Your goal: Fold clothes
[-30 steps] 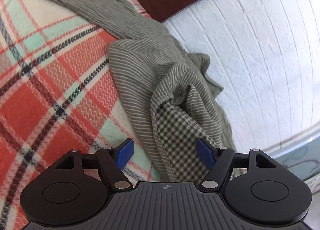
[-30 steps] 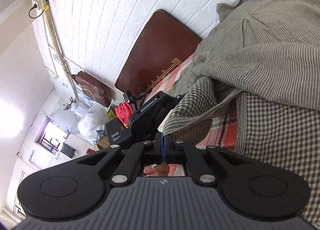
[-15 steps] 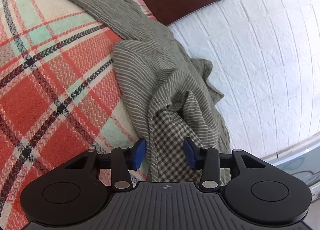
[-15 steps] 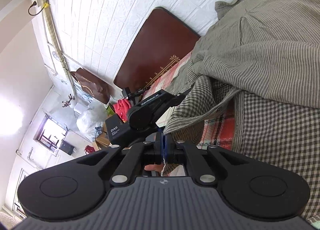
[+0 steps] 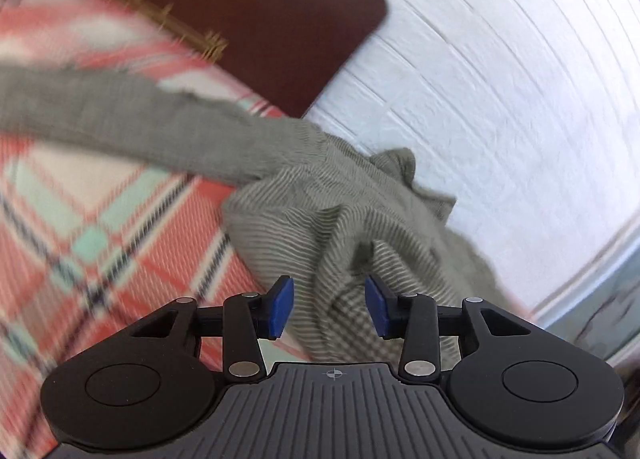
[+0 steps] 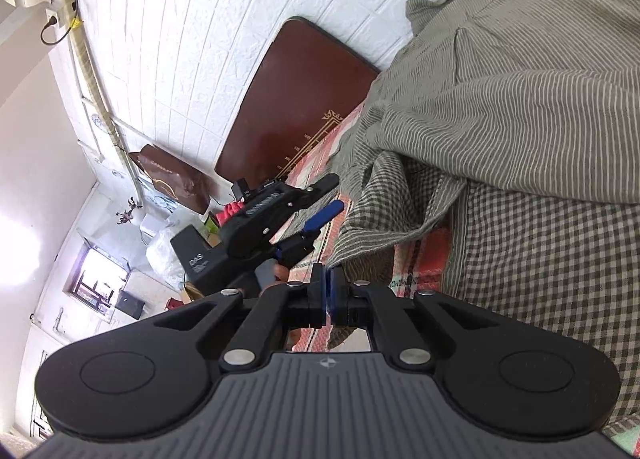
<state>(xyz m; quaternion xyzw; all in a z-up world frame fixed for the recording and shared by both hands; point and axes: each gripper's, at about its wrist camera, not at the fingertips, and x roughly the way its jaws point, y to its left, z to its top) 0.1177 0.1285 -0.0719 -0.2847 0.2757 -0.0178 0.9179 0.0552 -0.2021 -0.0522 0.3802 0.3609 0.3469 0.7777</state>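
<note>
While the olive striped-and-checked garment [image 5: 352,219] lies bunched on the plaid bedspread [image 5: 100,227] toward three o'clock against the white brick wall [image 5: 500,99], the left gripper [image 5: 330,309], having just narrowed, straddles its checked fold half-open, the right gripper [image 6: 327,293] pinches a hem shut, and a brown headboard [image 6: 296,99] stands at twelve.

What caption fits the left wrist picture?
Left gripper closing around a bunched grey striped shirt on a plaid blanket.

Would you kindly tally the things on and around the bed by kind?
Garments: 1, the grey-green striped and checked garment
Plaid bedspreads: 1
Brown headboards: 1
Claws: 2, left claw, right claw
Total: 5
</note>
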